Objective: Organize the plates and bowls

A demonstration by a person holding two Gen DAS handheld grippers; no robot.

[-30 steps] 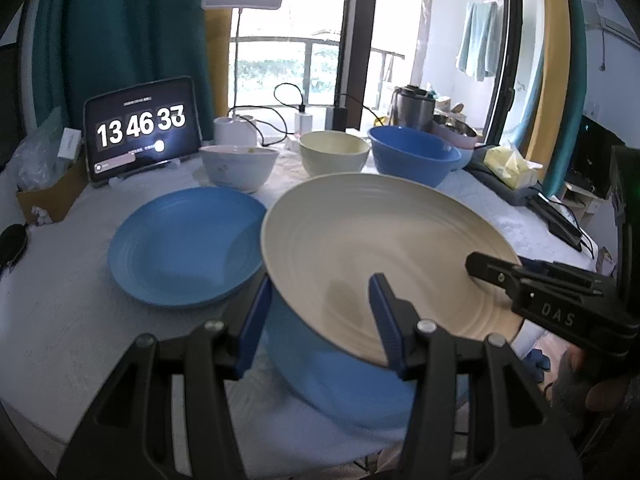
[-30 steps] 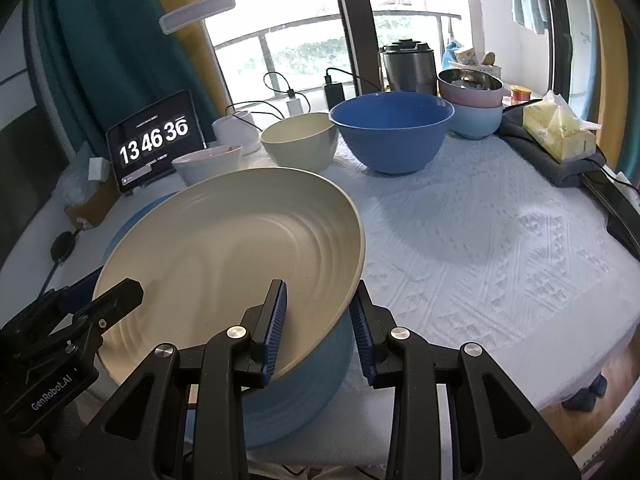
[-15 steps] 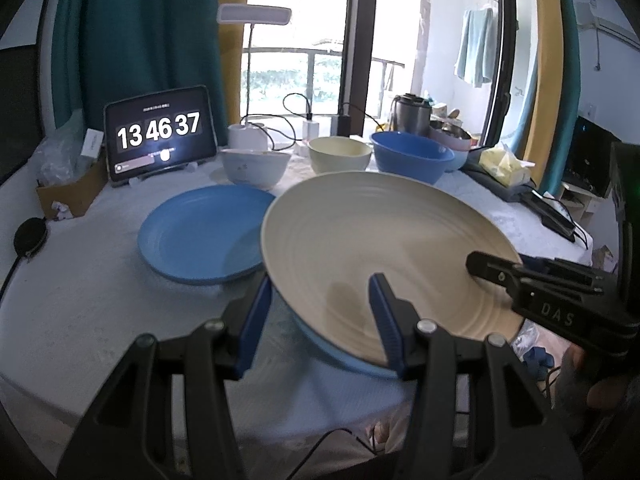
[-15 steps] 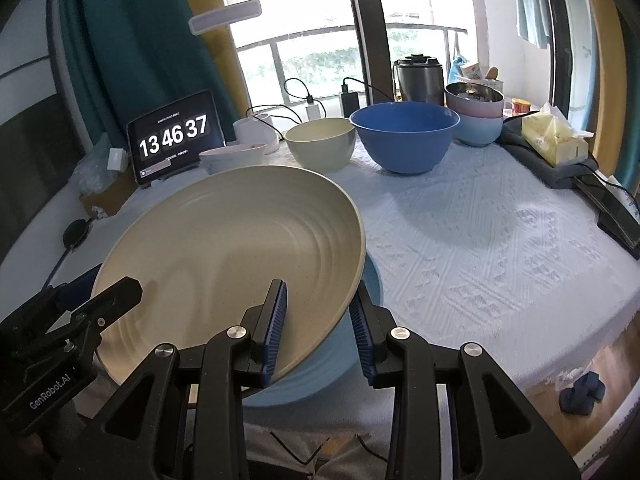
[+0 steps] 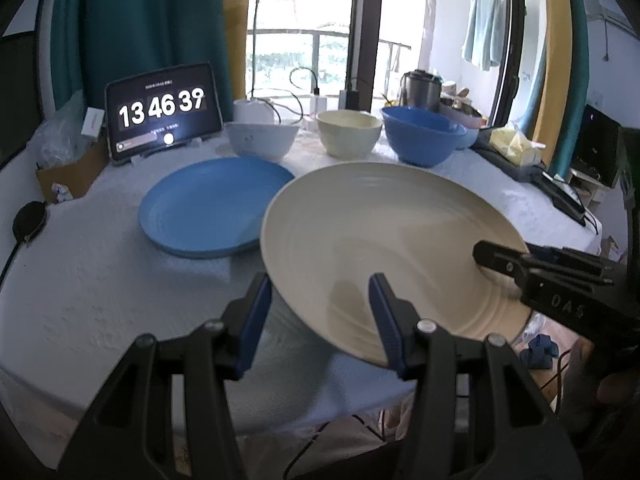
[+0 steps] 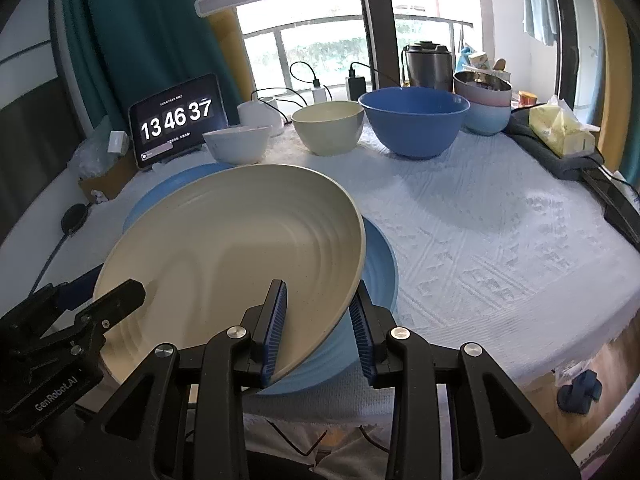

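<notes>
White-clothed table [image 6: 500, 240]: cream plate [image 5: 384, 256] held tilted by 2 grippers, left gripper [image 5: 320, 316] & right gripper [image 6: 318, 324] both clamped on its rim, prob. for stacking on blue plate [image 5: 208, 208].

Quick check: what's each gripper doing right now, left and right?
Left gripper: shut on the cream plate, gripping its near rim.
Right gripper: shut on the same cream plate, at its other edge.
</notes>
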